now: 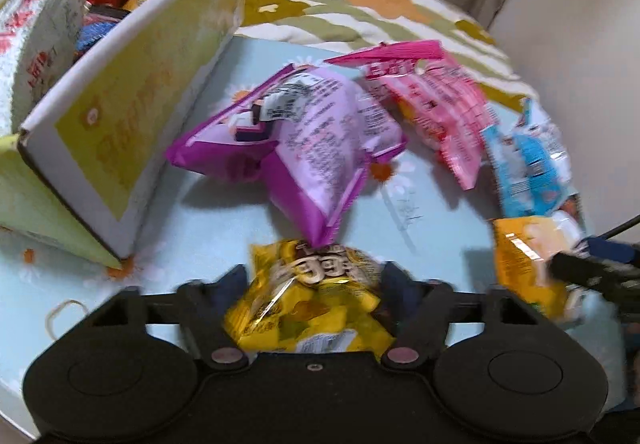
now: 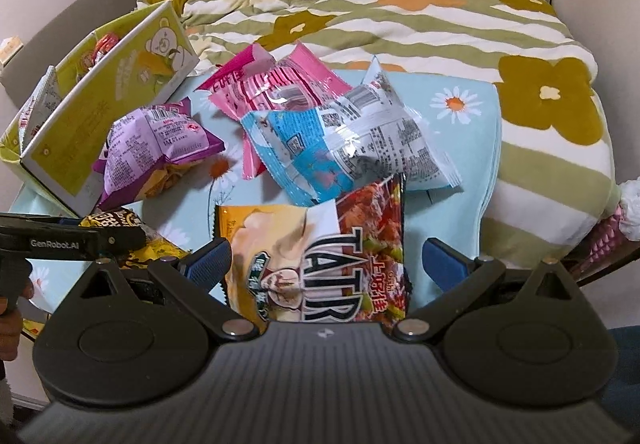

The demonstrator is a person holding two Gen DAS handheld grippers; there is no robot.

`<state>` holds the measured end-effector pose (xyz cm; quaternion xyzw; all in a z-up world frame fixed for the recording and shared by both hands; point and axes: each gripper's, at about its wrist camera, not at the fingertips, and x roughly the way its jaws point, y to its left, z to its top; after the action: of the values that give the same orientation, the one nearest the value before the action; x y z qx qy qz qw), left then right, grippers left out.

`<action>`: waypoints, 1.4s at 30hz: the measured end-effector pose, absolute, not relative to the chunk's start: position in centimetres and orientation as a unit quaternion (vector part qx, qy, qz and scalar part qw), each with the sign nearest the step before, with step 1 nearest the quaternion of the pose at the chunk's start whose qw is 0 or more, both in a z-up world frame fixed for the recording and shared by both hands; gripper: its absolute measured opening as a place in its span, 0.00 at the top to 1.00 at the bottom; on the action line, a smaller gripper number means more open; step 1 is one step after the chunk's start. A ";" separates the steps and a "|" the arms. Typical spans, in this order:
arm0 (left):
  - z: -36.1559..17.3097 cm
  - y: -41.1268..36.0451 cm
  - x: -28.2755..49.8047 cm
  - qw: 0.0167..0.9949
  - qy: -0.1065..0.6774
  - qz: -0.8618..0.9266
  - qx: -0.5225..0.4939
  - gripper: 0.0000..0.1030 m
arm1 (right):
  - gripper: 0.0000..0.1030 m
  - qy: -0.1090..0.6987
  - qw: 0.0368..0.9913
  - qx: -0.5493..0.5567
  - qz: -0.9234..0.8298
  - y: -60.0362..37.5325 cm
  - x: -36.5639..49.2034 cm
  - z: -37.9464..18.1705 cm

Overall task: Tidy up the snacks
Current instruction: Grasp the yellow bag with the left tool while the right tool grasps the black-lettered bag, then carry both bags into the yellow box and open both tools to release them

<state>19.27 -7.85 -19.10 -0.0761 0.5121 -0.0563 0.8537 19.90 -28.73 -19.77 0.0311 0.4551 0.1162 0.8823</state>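
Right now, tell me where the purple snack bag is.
The purple snack bag lies left of centre in the right wrist view, on the light blue cloth, beside the yellow-green box and left of the pink bag.

both wrist views look low and close across the table (image 1: 208, 211), sharing the purple bag (image 1: 304, 147) and box (image 1: 132, 115)

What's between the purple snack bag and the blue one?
The pink snack bag lies between the purple bag and the blue bag, partly under the blue one. Both wrist views show it.
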 end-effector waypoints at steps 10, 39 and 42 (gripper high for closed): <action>-18.6 -7.7 18.6 0.855 0.509 -0.058 -0.080 0.36 | 0.00 0.475 0.867 0.070 0.133 -29.0 20.2 -21.8; -8.6 -3.6 15.2 0.902 0.408 -0.056 -0.131 0.43 | 0.18 0.401 0.898 0.063 0.169 -24.8 18.2 -14.1; -5.8 -2.4 15.3 0.915 0.376 -0.055 -0.132 0.43 | 0.18 0.386 0.901 0.070 0.187 -23.2 19.0 -11.6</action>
<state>15.31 -2.36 -5.83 -0.1316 0.3764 -0.0551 0.9154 18.99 -23.16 -11.63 0.0700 0.3859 0.1869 0.9007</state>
